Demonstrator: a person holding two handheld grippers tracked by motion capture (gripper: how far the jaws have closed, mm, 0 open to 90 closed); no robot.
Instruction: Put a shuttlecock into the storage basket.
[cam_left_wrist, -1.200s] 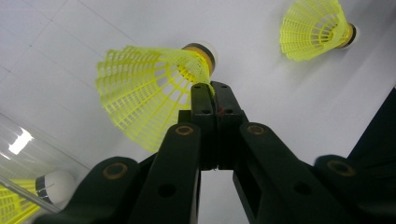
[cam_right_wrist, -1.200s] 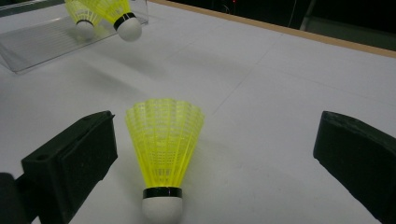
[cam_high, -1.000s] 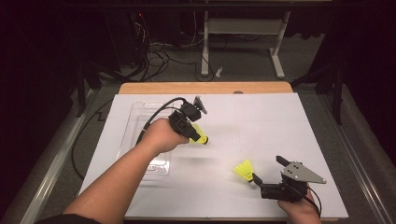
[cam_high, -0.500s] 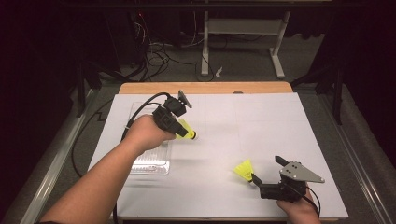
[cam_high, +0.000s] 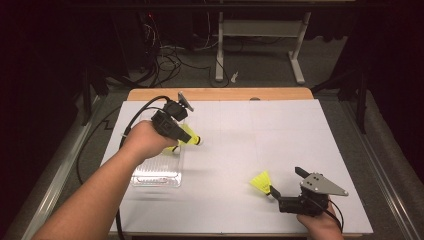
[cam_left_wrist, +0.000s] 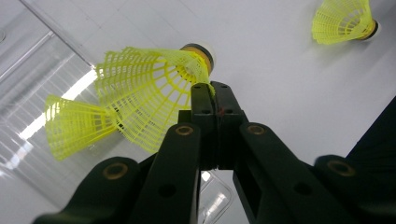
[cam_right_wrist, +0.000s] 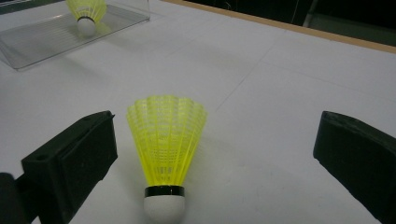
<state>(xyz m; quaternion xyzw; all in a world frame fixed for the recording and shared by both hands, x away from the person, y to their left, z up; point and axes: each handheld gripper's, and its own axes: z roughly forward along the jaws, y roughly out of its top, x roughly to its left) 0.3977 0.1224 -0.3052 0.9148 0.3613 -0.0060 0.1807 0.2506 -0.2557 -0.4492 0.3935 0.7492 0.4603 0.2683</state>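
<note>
My left gripper (cam_high: 184, 133) is shut on the skirt of a yellow shuttlecock (cam_high: 190, 137), held above the right edge of a clear plastic tray (cam_high: 157, 172). In the left gripper view the jaws (cam_left_wrist: 208, 88) pinch that shuttlecock's mesh (cam_left_wrist: 144, 88), and a second yellow shuttlecock (cam_left_wrist: 70, 126) lies in the tray (cam_left_wrist: 28, 70). A third shuttlecock (cam_high: 261, 182) rests on the white table near the front right. My right gripper (cam_high: 285, 181) stands open just behind it. In the right gripper view this shuttlecock (cam_right_wrist: 166, 140) sits between the wide-apart jaws of my right gripper (cam_right_wrist: 215, 126), cork toward me.
The white table surface (cam_high: 280, 130) ends in a wooden strip (cam_high: 225, 94) at the back. Cables and a desk frame (cam_high: 260, 45) lie on the dark floor beyond. A black cable (cam_high: 142, 107) trails from my left gripper.
My left gripper has carried its shuttlecock leftward and a little back, to the tray's right edge. The right gripper and the shuttlecock in front of it have stayed put.
</note>
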